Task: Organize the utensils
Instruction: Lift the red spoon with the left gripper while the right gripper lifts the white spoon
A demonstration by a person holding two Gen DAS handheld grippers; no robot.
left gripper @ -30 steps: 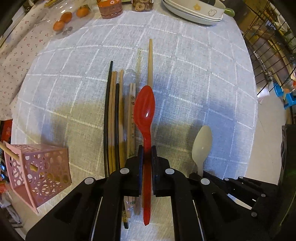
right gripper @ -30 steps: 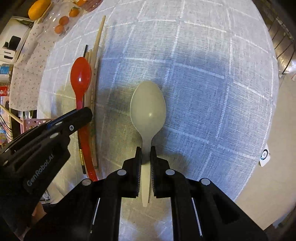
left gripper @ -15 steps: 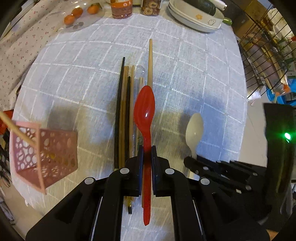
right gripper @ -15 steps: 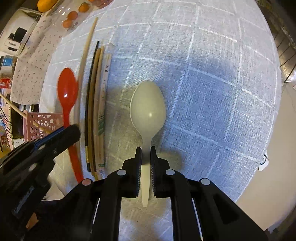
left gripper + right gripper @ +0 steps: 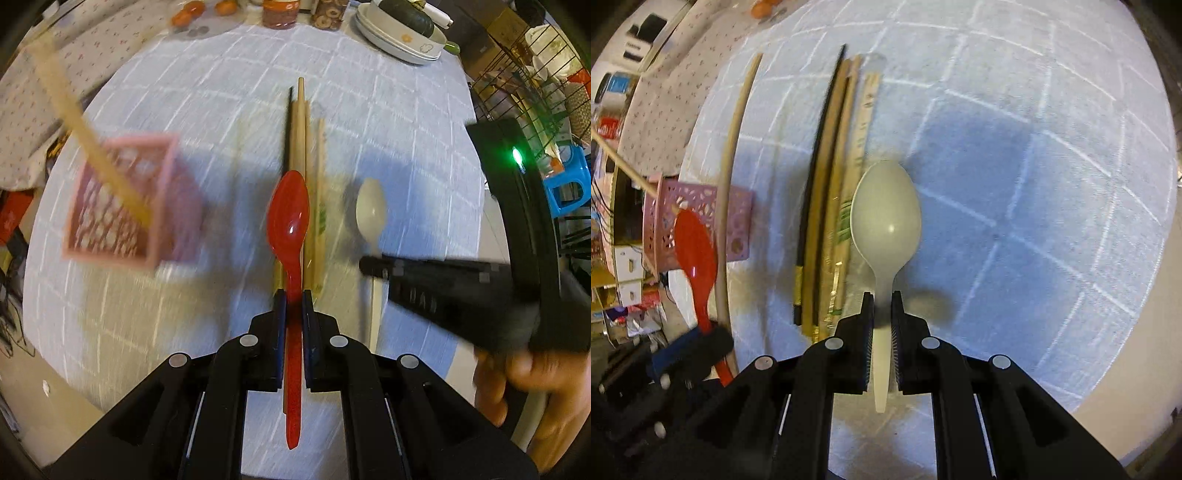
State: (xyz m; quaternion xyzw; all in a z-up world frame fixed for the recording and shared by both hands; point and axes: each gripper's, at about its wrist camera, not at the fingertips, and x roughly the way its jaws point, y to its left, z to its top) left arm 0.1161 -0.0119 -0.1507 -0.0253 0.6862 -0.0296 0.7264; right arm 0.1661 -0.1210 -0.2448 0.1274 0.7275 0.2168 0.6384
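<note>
Two spoons, we are noting: glossy red plastic spoon (image 5: 288, 221) clamped by handle in left gripper (image 5: 294, 300), bowl forward above chopsticks (image 5: 300, 140); matte pale spoon (image 5: 885, 221) pinched likewise in right gripper (image 5: 882, 301). We are seeing slim wood and black sticks lying parallel on checked woven cloth (image 5: 1034, 166); pink perforated basket (image 5: 118, 206) standing nearby, blurred.

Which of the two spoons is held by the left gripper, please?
The red spoon, its handle clamped in the left gripper. The other spoon is pale white and is held by the right gripper.
</note>
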